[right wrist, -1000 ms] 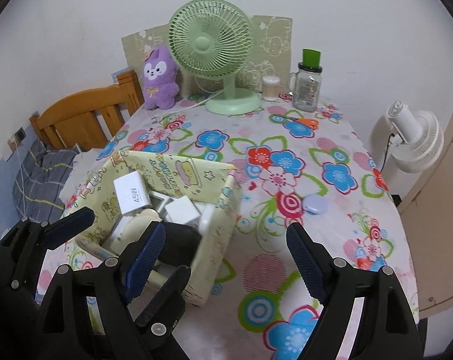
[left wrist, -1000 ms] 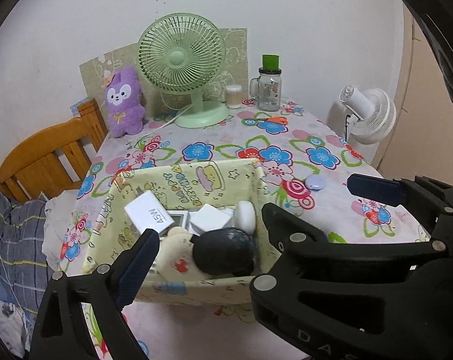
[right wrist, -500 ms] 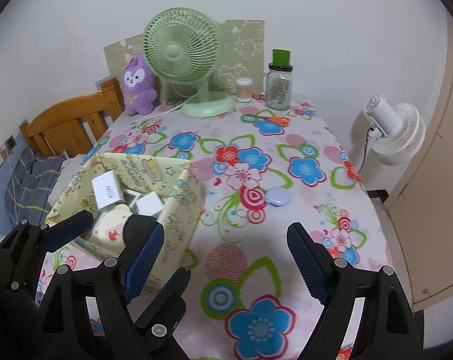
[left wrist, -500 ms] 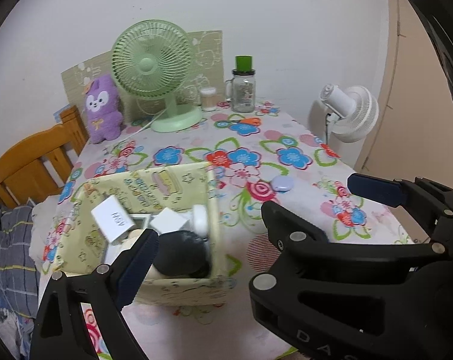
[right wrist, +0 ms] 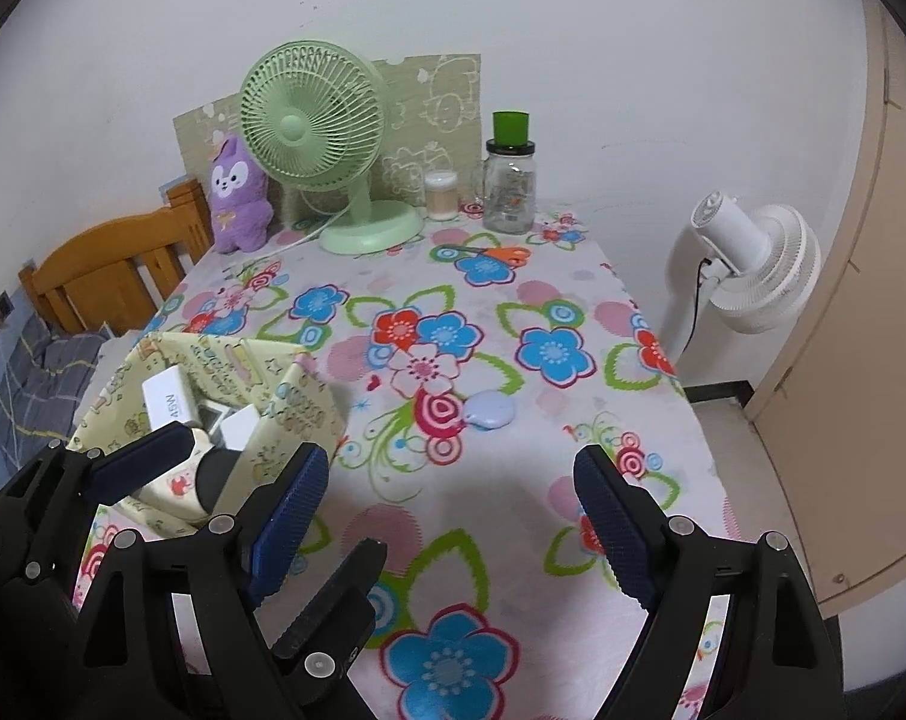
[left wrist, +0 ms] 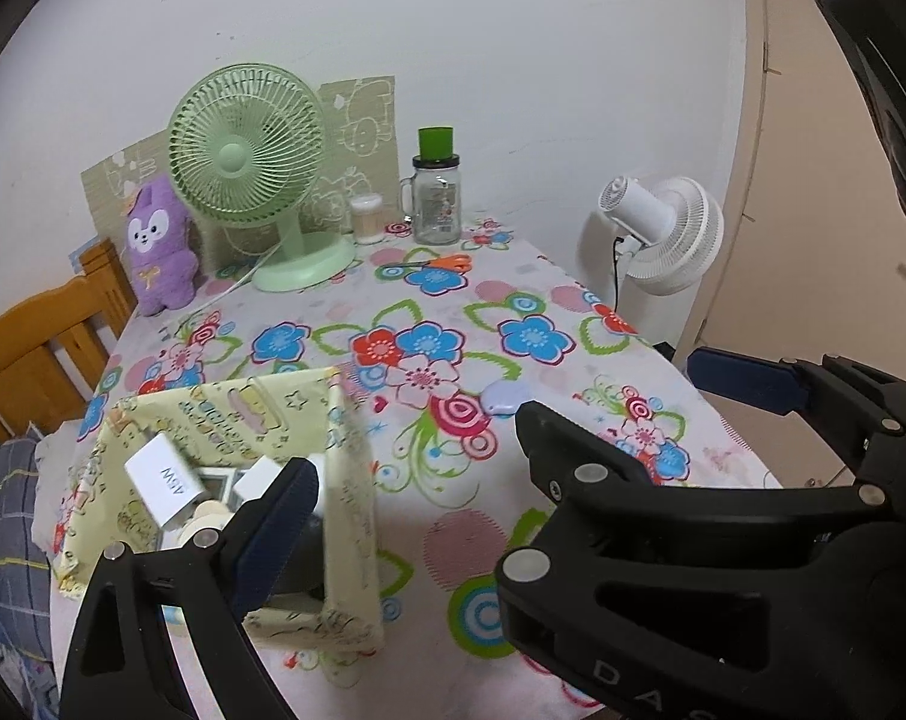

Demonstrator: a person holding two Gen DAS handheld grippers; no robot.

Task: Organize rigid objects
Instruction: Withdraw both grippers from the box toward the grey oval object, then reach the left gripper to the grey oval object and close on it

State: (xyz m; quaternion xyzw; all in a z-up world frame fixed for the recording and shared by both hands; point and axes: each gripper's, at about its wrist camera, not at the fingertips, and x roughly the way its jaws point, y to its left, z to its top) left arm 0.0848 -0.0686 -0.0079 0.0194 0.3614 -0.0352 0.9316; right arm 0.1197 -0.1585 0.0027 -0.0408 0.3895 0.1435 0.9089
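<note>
While both claws gape, empty | smooth oval lilac case [right wrist: 488, 410] on floral cloth [right wrist: 513, 306] | soft fabric bin [right wrist: 285, 396]

The bench [right wrist: 573, 468] wears a cloth printed with bright flowers. Along its far edge stand a purple plush rabbit [right wrist: 237, 198], a green desk fan [right wrist: 333, 138], a small white jar [right wrist: 441, 195] and a glass jar with a green cap [right wrist: 510, 177]; orange-handled scissors [right wrist: 495, 253] lie just in front. A pale lilac oval case [right wrist: 490, 409] lies mid-bench, and a yellow fabric bin [right wrist: 285, 402] sits at the near left
</note>
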